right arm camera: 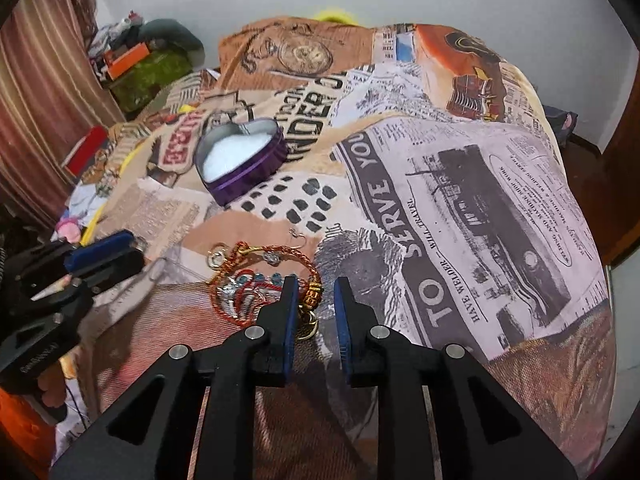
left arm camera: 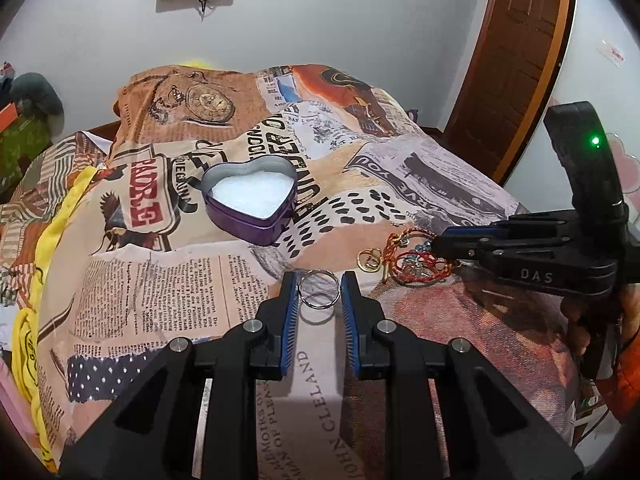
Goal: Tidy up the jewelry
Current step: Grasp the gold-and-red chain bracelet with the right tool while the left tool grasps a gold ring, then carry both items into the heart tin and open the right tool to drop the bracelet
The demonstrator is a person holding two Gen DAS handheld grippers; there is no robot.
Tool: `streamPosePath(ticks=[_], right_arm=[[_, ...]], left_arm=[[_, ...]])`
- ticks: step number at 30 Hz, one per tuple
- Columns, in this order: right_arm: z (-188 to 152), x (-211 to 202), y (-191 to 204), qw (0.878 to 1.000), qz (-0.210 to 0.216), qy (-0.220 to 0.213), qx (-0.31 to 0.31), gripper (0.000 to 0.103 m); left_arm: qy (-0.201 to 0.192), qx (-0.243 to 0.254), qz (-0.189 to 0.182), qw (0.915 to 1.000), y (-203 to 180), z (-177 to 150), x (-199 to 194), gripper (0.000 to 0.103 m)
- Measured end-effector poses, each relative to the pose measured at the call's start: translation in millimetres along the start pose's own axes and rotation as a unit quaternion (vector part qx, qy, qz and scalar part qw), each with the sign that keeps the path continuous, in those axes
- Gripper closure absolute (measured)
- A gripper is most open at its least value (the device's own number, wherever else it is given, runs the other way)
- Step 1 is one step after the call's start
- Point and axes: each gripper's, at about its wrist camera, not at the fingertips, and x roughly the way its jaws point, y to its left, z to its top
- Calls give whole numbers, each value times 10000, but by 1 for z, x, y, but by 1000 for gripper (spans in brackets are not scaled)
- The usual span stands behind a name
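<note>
A purple heart-shaped tin [left arm camera: 251, 204] with white padding lies open on the printed bedspread; it also shows in the right wrist view [right arm camera: 240, 160]. My left gripper [left arm camera: 319, 286] holds a silver ring [left arm camera: 319, 290] upright between its blue pads, just above the cloth. To its right lies a jewelry pile [left arm camera: 416, 260] of red and gold cord bracelets, with a gold ring [left arm camera: 369, 260] beside it. My right gripper [right arm camera: 315, 292] is open, jaws around the gold bead end of a bracelet [right arm camera: 313, 298] in the pile [right arm camera: 256, 284].
The bedspread [right arm camera: 460, 200] covers a mounded bed. Clutter and a curtain [right arm camera: 40, 100] stand at the left. A wooden door [left arm camera: 516, 52] is at the right, and a yellow cloth [left arm camera: 44, 264] lies along the bed's left edge.
</note>
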Motion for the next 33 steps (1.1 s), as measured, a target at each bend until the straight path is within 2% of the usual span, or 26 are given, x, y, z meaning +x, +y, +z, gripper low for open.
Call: streamPosePath(ticks=[3,5,8,19,33], right_arm=[[0,2,1,10000,-8,23,-85,87],[0,1,1,9999,-5,-9,-105,95],[0,-2,3,9999,-14,-58,-130,96],[6,-37,13,9983,76,-558,-112,97],[35,-60,27,9936,188,-1112,-95,97]], left_arm=[[10,-22,-1,10000,2,-1,2,82],[15,-25,6,10000,2,-1,2,82],[2,-21,-3,10000,2,0,2,82],[-193,20,46,9998,-4,7,-16,82],[-595,-9,344,9976,9,30,-39,82]])
